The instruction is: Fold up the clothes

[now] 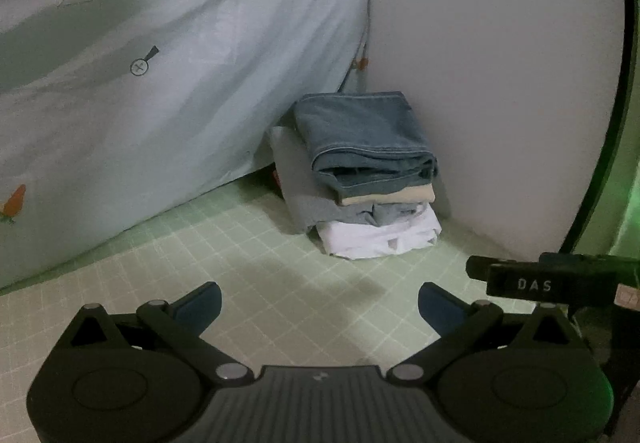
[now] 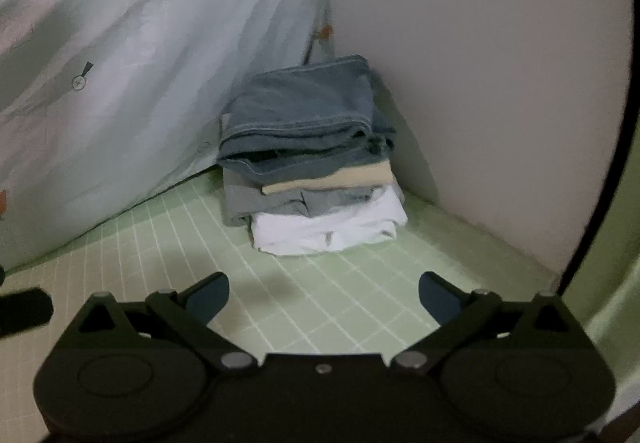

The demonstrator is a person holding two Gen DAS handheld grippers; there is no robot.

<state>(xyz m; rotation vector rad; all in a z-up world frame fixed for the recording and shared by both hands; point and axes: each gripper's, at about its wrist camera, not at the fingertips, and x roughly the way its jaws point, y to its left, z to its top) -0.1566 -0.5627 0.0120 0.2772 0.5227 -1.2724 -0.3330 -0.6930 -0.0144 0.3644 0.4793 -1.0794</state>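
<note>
Folded clothes stack sits in corner on green grid mat, jeans on top, out of working space. Left gripper and right gripper: jaws spread wide, empty, near stack without touching.

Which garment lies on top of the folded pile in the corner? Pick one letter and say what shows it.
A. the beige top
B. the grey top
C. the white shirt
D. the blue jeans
D: the blue jeans sit on top of the pile, with the beige top under them, then the grey top, and the white shirt at the bottom on the green mat.
</note>
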